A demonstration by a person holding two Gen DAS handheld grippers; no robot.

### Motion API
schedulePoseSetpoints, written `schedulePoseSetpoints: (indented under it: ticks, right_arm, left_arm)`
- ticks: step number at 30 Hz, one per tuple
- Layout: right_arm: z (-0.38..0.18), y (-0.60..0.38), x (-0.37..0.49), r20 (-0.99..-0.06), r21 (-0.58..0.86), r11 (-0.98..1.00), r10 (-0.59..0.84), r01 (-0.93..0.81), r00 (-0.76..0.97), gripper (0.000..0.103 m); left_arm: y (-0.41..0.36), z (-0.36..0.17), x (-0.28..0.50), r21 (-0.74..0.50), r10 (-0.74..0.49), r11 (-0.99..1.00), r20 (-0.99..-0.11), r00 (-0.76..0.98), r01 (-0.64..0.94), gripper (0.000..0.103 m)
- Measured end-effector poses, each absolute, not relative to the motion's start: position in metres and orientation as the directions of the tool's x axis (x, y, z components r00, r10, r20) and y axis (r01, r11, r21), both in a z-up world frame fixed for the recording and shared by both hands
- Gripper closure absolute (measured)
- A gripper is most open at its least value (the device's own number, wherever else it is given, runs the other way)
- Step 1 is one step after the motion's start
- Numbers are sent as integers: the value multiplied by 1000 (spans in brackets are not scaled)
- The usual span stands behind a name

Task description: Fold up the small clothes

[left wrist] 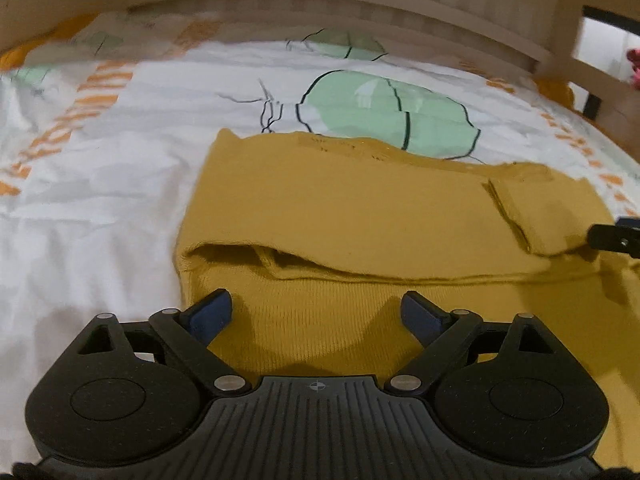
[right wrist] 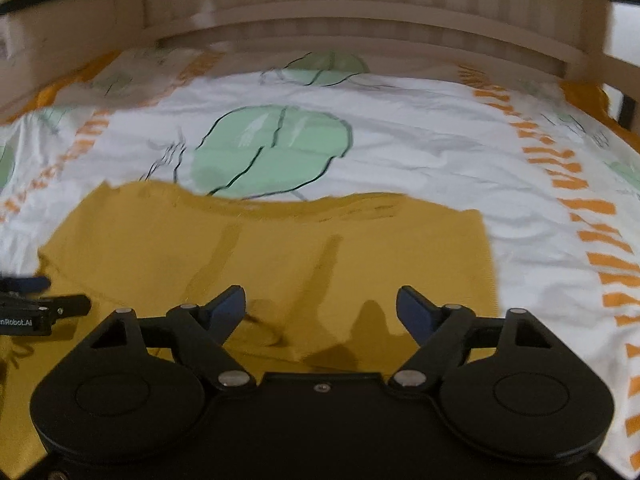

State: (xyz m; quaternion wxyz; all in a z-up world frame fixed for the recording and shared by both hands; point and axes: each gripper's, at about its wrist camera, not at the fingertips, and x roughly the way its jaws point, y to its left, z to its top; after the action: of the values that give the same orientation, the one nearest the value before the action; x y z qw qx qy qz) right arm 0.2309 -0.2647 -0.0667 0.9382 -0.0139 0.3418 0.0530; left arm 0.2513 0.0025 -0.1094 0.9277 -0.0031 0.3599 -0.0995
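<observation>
Jaws of your left gripper (left wrist: pixel 316 316) and right gripper (right wrist: pixel 320 308) gape wide, empty, straddling the mustard garment (left wrist: pixel 360 208) ahead, apparently readying another fold.

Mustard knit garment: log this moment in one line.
mustard knit garment: part-folded on printed bedsheet | left gripper: open, empty | right gripper: open, empty
</observation>
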Motion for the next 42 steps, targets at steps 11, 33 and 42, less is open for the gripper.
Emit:
schedulePoseSetpoints:
  ticks: [11,33,42]
  right_arm:
    - [-87,-236,231,-660,-131,974,52,-183,749,37]
    - [-87,-330,241,-665,208,971,49,121,745,40]
    - [-88,-336,241,-660,245,962,73,123,748,80]
  left_arm:
    - [0,-119,248,-54,-177,980,-666,725,190,0]
    - [2,-121,248,-64,-184,980,-658,730,189,0]
    - [2,-121,248,-63,-183,980,-658,731,189,0]
